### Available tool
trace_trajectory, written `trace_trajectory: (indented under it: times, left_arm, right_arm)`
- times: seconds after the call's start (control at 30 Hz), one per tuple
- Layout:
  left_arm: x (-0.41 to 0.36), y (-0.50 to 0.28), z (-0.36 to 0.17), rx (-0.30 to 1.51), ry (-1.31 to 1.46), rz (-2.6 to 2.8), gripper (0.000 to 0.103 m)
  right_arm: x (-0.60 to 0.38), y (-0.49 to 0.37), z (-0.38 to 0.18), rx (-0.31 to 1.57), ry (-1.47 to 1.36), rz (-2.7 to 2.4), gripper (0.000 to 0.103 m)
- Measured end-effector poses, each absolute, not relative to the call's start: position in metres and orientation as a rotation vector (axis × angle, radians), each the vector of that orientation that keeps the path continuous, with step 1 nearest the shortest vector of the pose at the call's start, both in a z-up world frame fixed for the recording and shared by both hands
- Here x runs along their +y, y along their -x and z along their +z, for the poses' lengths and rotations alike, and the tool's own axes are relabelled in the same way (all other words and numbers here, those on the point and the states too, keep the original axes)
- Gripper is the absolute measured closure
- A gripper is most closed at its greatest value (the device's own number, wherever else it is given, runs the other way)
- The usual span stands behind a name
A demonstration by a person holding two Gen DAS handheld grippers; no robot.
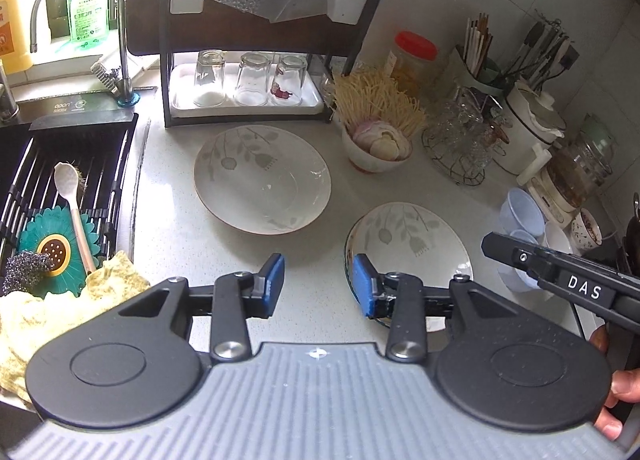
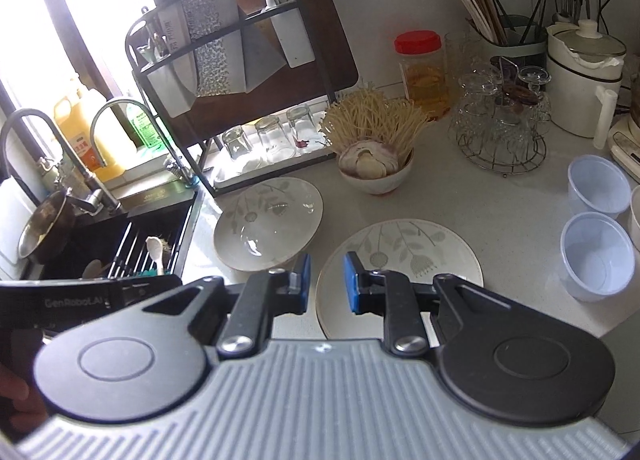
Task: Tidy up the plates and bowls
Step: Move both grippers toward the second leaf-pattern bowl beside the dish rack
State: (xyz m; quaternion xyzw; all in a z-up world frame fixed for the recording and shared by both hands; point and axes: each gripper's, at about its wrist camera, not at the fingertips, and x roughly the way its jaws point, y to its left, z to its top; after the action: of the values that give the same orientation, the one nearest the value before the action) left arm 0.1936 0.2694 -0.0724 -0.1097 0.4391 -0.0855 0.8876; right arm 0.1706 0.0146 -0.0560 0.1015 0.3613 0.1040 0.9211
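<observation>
Two white plates with a grey leaf pattern lie on the counter. The far plate (image 1: 262, 180) (image 2: 268, 224) is near the rack. The near plate (image 1: 408, 248) (image 2: 400, 260) lies to its right. My left gripper (image 1: 319, 286) is open and empty, its right pad over the near plate's left rim. My right gripper (image 2: 327, 284) is open and empty, hovering at the near plate's left edge. Two clear plastic bowls (image 2: 596, 256) (image 1: 522, 216) stand right of the plates.
A white bowl of onion skins and noodles (image 1: 376, 148) (image 2: 374, 168) stands behind the plates. A black rack with upturned glasses (image 1: 248, 80) is at the back. A sink with a drain rack (image 1: 60, 188) is left. A wire stand of glasses (image 2: 500, 132) and appliances crowd the right.
</observation>
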Motion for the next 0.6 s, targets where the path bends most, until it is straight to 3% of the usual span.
trace_trajectory:
  times: [0.6]
  left_arm:
    - [0.273, -0.293, -0.101, 0.938, 0.187, -0.080, 0.056]
  right_arm:
    - [0.010, -0.270, -0.087, 0.811, -0.275, 0.253, 0.080]
